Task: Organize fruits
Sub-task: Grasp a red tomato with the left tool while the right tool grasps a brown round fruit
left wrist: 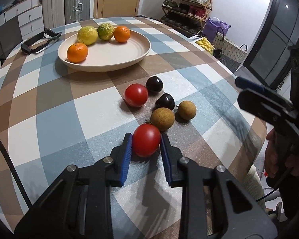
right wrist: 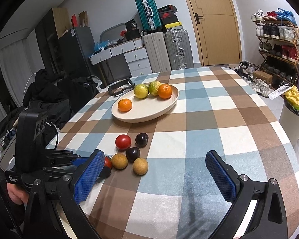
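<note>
Now left claw (left wrist: 146, 139) clamps near tomato (left wrist: 146, 143).

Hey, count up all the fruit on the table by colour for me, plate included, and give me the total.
Orange: 2
Yellow: 1
Green: 1
Red: 2
Dark purple: 2
Tan brown: 2
Total: 10

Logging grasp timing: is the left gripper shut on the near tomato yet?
Seemingly shut on it: left gripper has both blue fingers against the near tomato, which sits on the table.
</note>
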Motion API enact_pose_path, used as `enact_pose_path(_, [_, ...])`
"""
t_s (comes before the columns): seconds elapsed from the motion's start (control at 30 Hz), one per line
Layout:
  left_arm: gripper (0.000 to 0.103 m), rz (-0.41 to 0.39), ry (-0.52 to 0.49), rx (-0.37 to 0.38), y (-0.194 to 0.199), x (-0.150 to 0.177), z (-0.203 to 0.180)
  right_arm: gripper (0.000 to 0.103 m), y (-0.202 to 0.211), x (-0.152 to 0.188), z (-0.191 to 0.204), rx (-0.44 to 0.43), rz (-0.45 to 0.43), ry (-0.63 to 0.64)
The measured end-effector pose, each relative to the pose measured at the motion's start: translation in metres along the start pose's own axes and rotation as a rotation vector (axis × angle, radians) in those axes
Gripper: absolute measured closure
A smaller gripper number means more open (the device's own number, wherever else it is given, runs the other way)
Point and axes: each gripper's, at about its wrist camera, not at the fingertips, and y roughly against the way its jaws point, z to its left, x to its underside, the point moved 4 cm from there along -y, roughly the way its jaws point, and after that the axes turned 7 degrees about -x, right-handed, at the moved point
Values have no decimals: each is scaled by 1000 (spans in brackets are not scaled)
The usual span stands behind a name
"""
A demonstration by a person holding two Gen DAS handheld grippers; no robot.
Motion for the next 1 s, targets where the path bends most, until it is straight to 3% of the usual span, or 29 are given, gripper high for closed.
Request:
enact_pose_path(0.4, [78, -81, 92, 0, 32, -8, 30, 0, -24, 11, 9, -44, 107, 22])
enact_pose_path(0.73, [78, -108, 171, 6, 48, -8, 56, 1, -45, 14, 10, -31, 165, 66])
enact_pose_path(0.8, [78, -109, 175, 3, 49, -7, 59, 5, -46, 13, 9, -39, 169, 64])
enact_pose_path(0.87, [78, -109, 182, 5, 50, -7, 61, 19, -50, 13, 8, -48, 186, 57])
enact_pose_path(1.0, [78, -109, 186, 5, 49, -7, 61, 27, -55, 16, 6, -54, 207, 47])
